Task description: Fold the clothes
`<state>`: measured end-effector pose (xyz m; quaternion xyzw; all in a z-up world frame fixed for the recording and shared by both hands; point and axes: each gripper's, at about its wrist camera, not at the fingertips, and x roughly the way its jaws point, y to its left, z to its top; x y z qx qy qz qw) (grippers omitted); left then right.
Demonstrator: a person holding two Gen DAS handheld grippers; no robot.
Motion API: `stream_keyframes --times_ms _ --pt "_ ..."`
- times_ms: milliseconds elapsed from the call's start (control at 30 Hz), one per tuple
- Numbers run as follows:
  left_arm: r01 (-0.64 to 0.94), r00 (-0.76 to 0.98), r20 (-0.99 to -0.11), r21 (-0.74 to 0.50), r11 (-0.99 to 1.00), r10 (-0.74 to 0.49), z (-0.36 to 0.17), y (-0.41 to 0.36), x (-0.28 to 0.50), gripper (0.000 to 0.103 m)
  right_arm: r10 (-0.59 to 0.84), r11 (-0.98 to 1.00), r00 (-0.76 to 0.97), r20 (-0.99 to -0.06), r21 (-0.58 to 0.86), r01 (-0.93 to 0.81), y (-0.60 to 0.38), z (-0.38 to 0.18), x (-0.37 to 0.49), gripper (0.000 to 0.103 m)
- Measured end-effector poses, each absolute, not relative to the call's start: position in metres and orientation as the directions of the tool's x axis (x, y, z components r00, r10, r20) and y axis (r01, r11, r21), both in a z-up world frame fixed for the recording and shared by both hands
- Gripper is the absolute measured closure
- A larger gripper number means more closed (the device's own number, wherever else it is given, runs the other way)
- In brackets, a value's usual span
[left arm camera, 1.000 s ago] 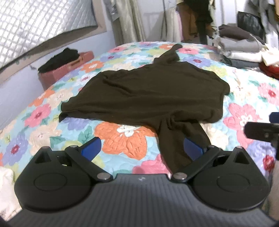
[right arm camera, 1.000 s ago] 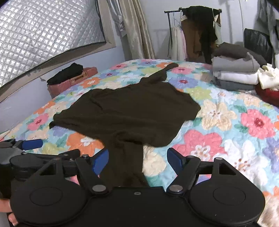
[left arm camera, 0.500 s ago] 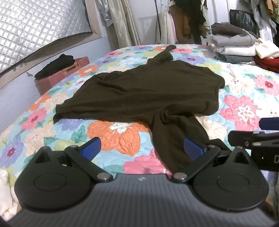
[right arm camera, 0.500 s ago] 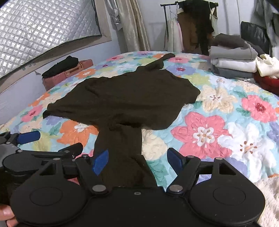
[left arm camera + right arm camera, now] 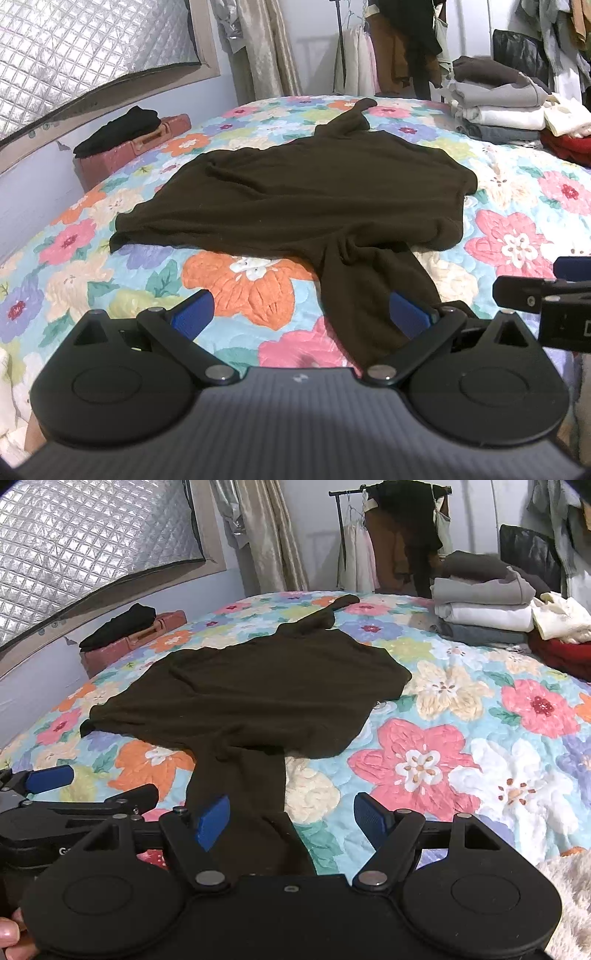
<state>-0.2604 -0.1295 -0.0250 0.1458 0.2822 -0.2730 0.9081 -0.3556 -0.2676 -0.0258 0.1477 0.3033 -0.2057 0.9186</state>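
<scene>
A dark brown long-sleeved top lies spread on the flowered bedspread, one sleeve running toward me and the other pointing away. It also shows in the right wrist view. My left gripper is open and empty, low over the near sleeve's end, its right finger over the cloth. My right gripper is open and empty, hovering over the same sleeve. Each gripper shows at the edge of the other's view.
A stack of folded clothes and a red and cream heap sit at the bed's far right. A reddish case with a black garment lies at the far left. A clothes rack stands behind. A fluffy white fabric is at the near right.
Both grippers have drawn back and lifted slightly, so more of the near sleeve and bed shows. Both stay open. The top has not moved.
</scene>
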Motion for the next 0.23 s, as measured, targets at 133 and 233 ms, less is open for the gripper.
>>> stream_keyframes --times_ms 133,233 --pt "0.574 0.690 -0.599 0.113 0.811 -0.406 -0.0260 -0.1300 -0.2590 0.000 -0.290 0.872 0.728 -0.622 0.142 0.469 -0.2682 -0.0268 -0.3550 0.024" --pt "0.570 0.690 -0.604 0.115 0.814 -0.399 -0.0263 -0.1302 -0.2585 0.000 -0.289 0.873 0.728 -0.622 0.141 0.467 -0.2678 -0.0271 -0.3549 0.024"
